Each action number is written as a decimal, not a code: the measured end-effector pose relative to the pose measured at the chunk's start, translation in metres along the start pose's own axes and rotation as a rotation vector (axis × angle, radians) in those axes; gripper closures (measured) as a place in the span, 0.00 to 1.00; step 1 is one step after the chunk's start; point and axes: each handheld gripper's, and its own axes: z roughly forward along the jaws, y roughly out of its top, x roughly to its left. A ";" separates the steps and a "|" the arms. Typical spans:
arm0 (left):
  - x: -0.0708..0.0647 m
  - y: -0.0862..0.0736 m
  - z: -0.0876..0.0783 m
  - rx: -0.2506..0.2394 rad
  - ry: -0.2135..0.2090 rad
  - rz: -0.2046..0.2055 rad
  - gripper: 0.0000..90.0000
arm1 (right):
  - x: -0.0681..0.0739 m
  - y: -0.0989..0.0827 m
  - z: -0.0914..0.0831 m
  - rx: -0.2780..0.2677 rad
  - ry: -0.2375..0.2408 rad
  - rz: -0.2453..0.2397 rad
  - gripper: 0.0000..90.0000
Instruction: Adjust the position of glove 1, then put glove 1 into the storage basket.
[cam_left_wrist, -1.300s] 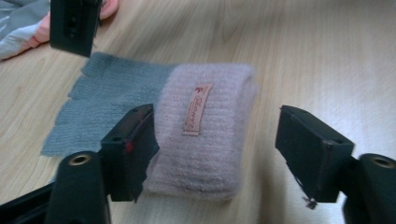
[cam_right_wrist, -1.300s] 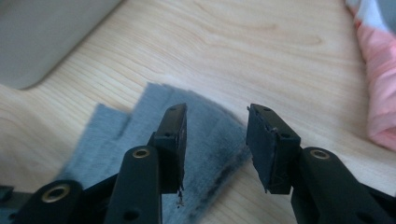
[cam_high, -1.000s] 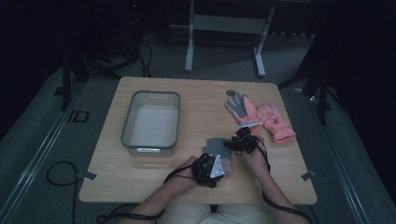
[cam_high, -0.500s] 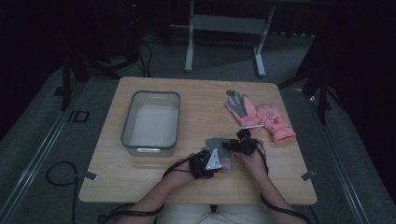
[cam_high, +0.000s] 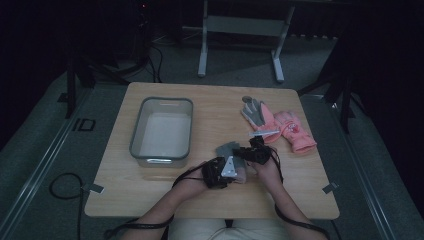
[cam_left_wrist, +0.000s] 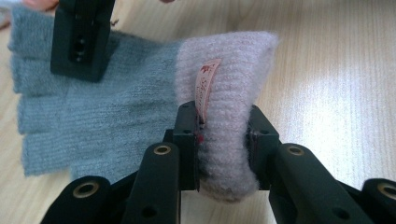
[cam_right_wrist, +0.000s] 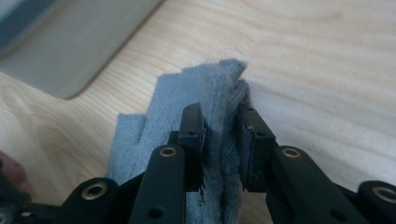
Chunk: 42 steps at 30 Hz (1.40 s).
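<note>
Both grippers' jaws just closed: left gripper (cam_left_wrist: 223, 149) now pinches grey knit glove (cam_left_wrist: 98, 116) by pale cuff, right gripper (cam_right_wrist: 222, 144) its finger end; glove ready to lift.

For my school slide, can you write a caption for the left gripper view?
The left gripper pinches the pinkish cuff of a grey knitted glove lying on the wooden table.

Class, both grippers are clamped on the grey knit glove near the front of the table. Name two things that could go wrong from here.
1. The left gripper pinches only the glove's pale cuff; the soft knit might stretch or slip out if the grippers pull apart.
2. The right gripper holds a bunched fold of fingers; part could sag and drag on the table or catch the bin's rim.
</note>
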 end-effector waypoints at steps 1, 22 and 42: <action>0.001 0.001 -0.003 -0.003 0.004 0.001 0.79 | 0.003 0.004 -0.006 -0.016 0.013 -0.011 0.82; 0.036 0.009 -0.071 -0.012 0.047 0.016 0.78 | 0.037 0.060 -0.021 -0.103 0.058 -0.088 0.82; 0.070 -0.012 -0.131 0.047 0.144 0.079 0.78 | 0.084 0.117 0.005 -0.134 0.089 -0.160 0.82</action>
